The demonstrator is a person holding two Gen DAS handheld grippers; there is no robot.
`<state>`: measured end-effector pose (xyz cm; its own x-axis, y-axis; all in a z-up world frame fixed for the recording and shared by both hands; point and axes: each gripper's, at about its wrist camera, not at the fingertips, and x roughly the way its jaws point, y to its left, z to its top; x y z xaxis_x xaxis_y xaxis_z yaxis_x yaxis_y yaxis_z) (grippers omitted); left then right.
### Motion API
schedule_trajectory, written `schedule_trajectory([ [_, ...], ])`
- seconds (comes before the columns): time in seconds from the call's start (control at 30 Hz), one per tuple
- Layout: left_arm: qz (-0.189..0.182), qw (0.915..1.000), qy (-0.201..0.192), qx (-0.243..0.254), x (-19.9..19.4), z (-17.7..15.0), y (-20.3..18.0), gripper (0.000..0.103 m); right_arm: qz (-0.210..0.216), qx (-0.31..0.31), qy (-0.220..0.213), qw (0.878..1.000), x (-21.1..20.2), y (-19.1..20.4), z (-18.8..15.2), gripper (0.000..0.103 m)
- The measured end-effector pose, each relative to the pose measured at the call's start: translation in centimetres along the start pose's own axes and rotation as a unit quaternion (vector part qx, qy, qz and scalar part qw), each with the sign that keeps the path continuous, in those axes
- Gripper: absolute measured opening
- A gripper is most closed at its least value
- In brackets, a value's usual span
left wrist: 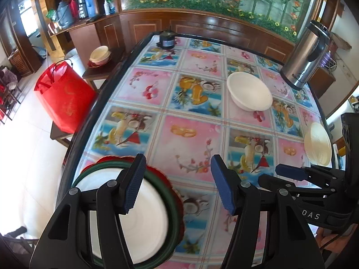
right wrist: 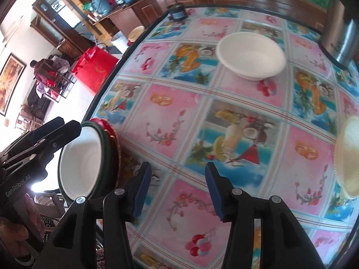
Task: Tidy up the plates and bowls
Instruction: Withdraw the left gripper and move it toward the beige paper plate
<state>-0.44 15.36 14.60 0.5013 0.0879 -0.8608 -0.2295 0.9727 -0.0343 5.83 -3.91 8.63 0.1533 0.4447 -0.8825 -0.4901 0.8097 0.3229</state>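
Both tools hang above the bench point(left wrist: 202, 134) with nothing between their pads. The left hand-held gripper point(left wrist: 177, 183) stands parted over the near left corner, just beside a stack point(left wrist: 148, 219) made of a white bowl in a green-rimmed dish on a red scalloped plate. The right hand-held gripper point(right wrist: 178, 190) is likewise parted and empty, over bare patterned cloth.

Two pieces are not yet gathered: a white bowl point(left wrist: 249, 90) well away toward the far side, near a steel thermos point(left wrist: 303, 60), and a cream plate point(left wrist: 317, 143) at the right edge.

The stack sits close to the bench edge (perhaps overhanging slightly, though the fisheye makes that hard to judge), so a careless nudge from the left tool could push it off. The cream plate lies flat near the rim; a pinch on its thin lip could slip and skate it over. Reaching for the far bowl risks knocking the thermos.
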Motion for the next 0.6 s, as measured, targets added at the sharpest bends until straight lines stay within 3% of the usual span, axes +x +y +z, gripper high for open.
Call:
schedule_trajectory([
  [0.6, -0.019, 0.9994, 0.017, 0.022, 6.0, 4.2, -7.5, 0.060, -0.032, 0.073, -0.019, 0.997, -1.6, -9.8, 1.6, 0.054],
])
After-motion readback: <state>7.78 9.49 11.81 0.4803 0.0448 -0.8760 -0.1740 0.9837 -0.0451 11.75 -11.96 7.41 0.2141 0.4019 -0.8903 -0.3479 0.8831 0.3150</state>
